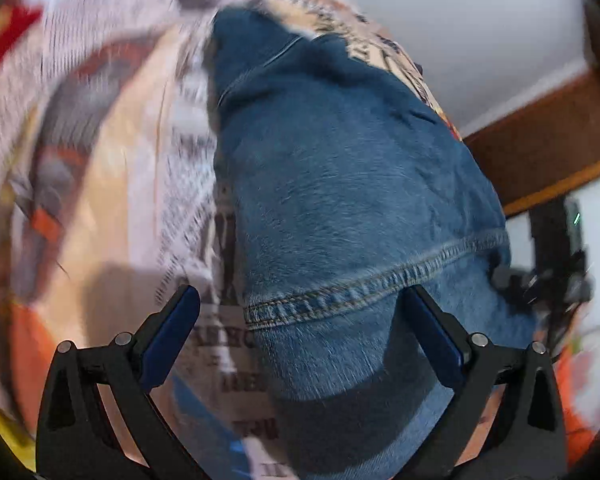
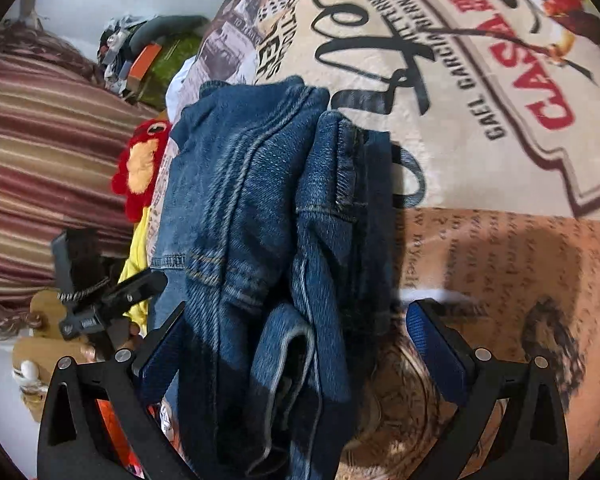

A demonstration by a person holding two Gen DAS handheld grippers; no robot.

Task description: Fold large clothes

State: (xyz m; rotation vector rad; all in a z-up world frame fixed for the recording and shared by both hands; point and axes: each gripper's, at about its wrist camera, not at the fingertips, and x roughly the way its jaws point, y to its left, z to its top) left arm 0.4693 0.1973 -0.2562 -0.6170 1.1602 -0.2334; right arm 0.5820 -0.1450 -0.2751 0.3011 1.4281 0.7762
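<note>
Jeans of heavy blue denim (image 2: 260, 208) lie bunched on the printed bedspread (image 2: 480, 92); thick, limp, best gripped at twelve o'clock hem. Left tongs (image 1: 298, 332) and right tongs (image 2: 296, 344) gape apart, empty.

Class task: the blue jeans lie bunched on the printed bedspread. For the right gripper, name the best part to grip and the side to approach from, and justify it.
Judging by pose, grip the hemmed leg end of the jeans, coming straight ahead from the near side. It lies nearest the open right gripper, between its jaws, and its folded edge is raised off the bedspread.
</note>
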